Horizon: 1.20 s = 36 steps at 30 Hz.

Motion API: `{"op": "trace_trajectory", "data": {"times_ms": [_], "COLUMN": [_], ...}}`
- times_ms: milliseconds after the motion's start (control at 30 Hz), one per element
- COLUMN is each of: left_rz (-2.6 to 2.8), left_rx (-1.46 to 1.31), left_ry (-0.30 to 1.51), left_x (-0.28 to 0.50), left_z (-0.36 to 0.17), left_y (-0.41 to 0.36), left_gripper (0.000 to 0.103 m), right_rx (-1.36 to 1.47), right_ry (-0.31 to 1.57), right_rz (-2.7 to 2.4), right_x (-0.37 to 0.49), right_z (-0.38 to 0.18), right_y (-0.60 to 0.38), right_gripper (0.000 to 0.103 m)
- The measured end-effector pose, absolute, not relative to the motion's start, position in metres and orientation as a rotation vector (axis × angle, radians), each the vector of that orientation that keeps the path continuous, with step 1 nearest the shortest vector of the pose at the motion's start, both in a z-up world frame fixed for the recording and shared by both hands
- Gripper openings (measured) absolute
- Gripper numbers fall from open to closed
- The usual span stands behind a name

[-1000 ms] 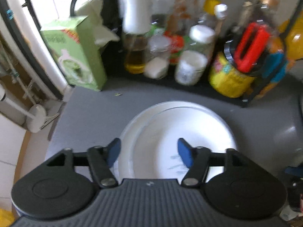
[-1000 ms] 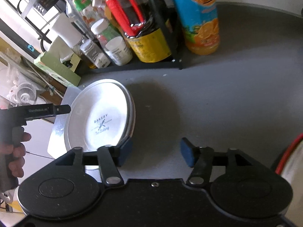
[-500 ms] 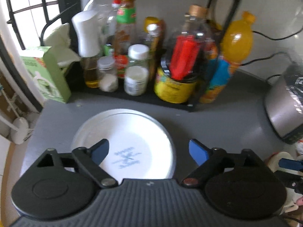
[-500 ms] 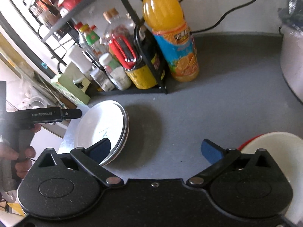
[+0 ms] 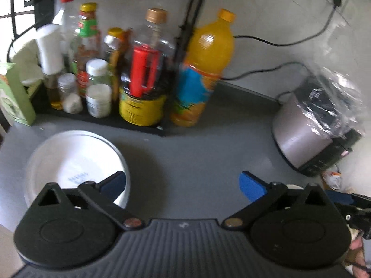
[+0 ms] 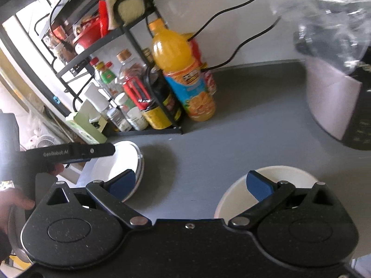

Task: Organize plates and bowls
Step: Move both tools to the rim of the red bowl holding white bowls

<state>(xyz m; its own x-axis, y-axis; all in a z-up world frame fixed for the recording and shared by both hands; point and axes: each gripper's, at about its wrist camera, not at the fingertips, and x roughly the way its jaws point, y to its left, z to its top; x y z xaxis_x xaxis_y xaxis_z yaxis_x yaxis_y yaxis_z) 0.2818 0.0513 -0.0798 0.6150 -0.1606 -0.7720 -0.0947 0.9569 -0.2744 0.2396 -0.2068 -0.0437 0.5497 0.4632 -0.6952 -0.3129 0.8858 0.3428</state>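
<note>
White plates (image 5: 74,159) stacked flat on grey bench (image 5: 204,157) near its left edge, white bowl (image 6: 234,199) upright, well apart to the right

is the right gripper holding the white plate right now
No, the right gripper stands wide open with nothing between its fingers, and the white plate lies on the grey counter.

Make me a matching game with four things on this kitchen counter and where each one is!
Things:
1. white plates
2. orange juice bottle
3. white bowl
4. rice cooker

Places:
A. under a clear plastic bag
B. close under the right gripper
C. just outside the black rack's post
D. on the grey counter in front of the sauce bottles

Pairs: 1-D, 2-C, 3-B, 4-A
</note>
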Motion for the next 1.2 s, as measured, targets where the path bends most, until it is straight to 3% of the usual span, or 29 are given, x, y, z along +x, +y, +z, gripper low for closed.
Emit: {"op": "trace_trajectory", "data": {"times_ms": [467,933,1100,1200], "left_rz": [-0.033,-0.134,-0.145,-0.146], "left_rx": [-0.279,-0.253,-0.289,-0.310], "left_ry": [0.965,1.065,1.096,1.127], "left_x": [0.281,0.296,0.301,0.304], "left_z": [-0.085,-0.121,-0.133,-0.145], "left_y": [-0.025,-0.080,-0.089,-0.092], "left_gripper": [0.103,0.099,0.088,0.076], "right_rx": [0.210,0.231,0.282,0.305], "right_ry": [0.914,1.004,1.050,1.073], "right_rz": [0.438,0.355,0.332,0.322], "right_x": [0.230,0.241,0.243,0.244], "right_z": [-0.047,-0.084,-0.103,-0.115], "right_y": [-0.280,-0.322,-0.331,-0.335], "right_gripper": [0.103,0.102,0.102,0.094]}}
